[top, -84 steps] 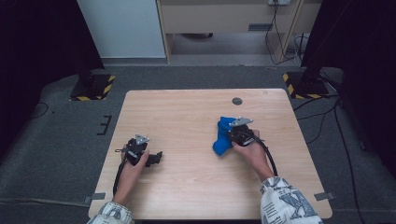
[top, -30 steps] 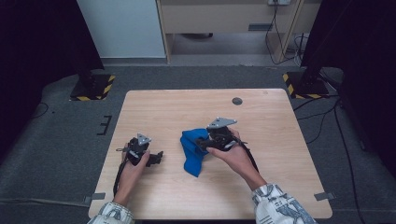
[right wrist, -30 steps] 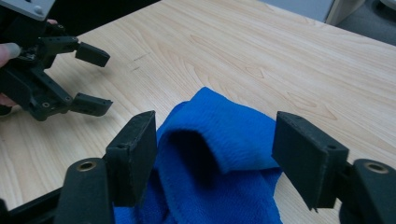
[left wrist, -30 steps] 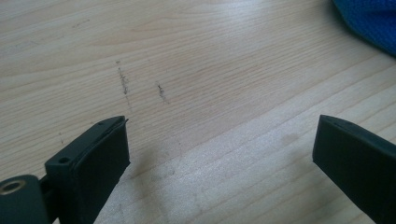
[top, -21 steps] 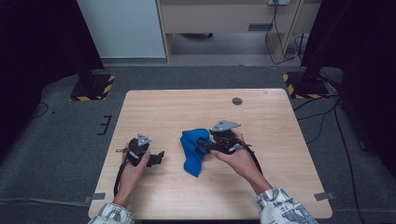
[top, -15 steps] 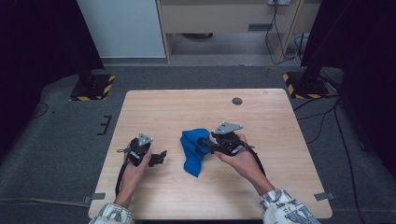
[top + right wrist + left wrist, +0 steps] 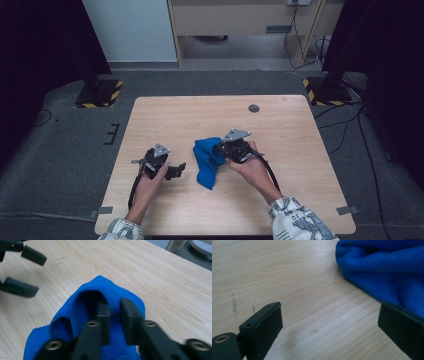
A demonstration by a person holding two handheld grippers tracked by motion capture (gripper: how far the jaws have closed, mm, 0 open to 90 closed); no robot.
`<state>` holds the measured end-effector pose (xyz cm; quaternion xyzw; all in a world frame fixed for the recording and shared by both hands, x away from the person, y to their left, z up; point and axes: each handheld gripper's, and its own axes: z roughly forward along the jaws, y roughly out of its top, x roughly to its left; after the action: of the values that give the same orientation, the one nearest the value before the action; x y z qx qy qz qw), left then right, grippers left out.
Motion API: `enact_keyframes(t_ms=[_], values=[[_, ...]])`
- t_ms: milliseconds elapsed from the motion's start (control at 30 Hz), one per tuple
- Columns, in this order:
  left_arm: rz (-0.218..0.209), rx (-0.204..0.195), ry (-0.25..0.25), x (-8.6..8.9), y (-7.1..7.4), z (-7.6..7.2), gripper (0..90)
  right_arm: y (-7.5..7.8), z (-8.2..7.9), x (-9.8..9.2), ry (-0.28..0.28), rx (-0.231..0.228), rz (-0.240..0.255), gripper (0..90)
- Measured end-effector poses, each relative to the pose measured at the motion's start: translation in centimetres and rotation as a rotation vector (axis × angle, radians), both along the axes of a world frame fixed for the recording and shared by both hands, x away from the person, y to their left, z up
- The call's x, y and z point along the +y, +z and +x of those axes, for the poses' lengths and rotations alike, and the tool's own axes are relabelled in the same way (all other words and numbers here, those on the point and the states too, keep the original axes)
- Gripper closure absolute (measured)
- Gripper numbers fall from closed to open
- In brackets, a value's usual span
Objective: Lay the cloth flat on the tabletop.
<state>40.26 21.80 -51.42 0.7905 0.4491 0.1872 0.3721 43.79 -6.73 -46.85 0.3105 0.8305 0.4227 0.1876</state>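
A crumpled blue cloth point(image 7: 207, 162) lies mid-table. My right gripper point(image 7: 218, 148) reaches it from the right, and its jaws have just been closing. In the right gripper view a raised fold of the cloth point(image 7: 100, 287) is pinched between the two black jaws of the right gripper point(image 7: 114, 304). My left gripper point(image 7: 180, 170) rests on the table left of the cloth and points at it. Its jaws stand wide apart over bare wood in the left gripper view point(image 7: 329, 322), with the cloth's edge point(image 7: 387, 267) just ahead at the right. It also appears open point(image 7: 22, 270) far off in the right gripper view.
The wooden table point(image 7: 300, 130) has a round dark grommet point(image 7: 254, 108) near its far edge. Stand bases with yellow-black stripes point(image 7: 100, 95) point(image 7: 325, 92) sit on the grey floor beyond the far corners. Cables trail on the floor at the right.
The right gripper has carried the cloth from the table's right side to the middle, then held still. The left gripper has edged to the right, toward the cloth.
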Motion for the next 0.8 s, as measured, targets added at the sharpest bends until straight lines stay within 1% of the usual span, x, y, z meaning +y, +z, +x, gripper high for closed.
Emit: enact_keyframes(t_ms=[67, 133, 200, 367, 400, 433, 600, 667, 700, 800], values=[[0.009, 0.001, -0.008, -0.3, -0.1, 0.0, 5.2, 0.3, 0.4, -0.3, -0.016, 0.003, 0.014, 86.3], [0.007, 0.000, -0.009, -0.3, 0.0, 0.0, 5.2, 0.7, 0.9, -0.9, -0.046, -0.002, 0.013, 86.8], [0.005, -0.002, -0.010, -0.4, 0.0, -0.1, 5.2, 0.9, 1.1, -1.2, -0.055, -0.003, 0.013, 86.9], [0.004, 0.000, -0.013, -0.5, -0.1, 0.0, 5.2, 1.5, 1.7, -2.8, -0.102, -0.012, -0.010, 87.1], [0.008, -0.001, -0.017, -0.5, -0.1, 0.0, 5.2, 1.5, 2.0, -3.5, -0.126, -0.011, -0.025, 87.1], [0.010, 0.001, -0.016, -0.5, -0.1, 0.0, 5.2, 1.5, 2.0, -3.5, -0.126, -0.011, -0.025, 87.1], [0.018, 0.004, -0.016, -0.5, -0.1, 0.0, 5.2, 0.7, 3.5, -5.4, -0.202, 0.014, -0.044, 87.2], [0.019, 0.005, -0.016, -0.5, -0.2, 0.0, 5.2, 0.2, 4.1, -6.0, -0.229, 0.032, -0.046, 87.1], [0.020, 0.006, -0.015, -0.5, -0.2, 0.1, 5.2, -0.1, 4.3, -6.4, -0.242, 0.040, -0.055, 87.1], [0.022, 0.010, -0.018, -0.5, -0.2, 0.1, 5.2, -0.6, 4.6, -6.9, -0.253, 0.057, -0.057, 84.8]])
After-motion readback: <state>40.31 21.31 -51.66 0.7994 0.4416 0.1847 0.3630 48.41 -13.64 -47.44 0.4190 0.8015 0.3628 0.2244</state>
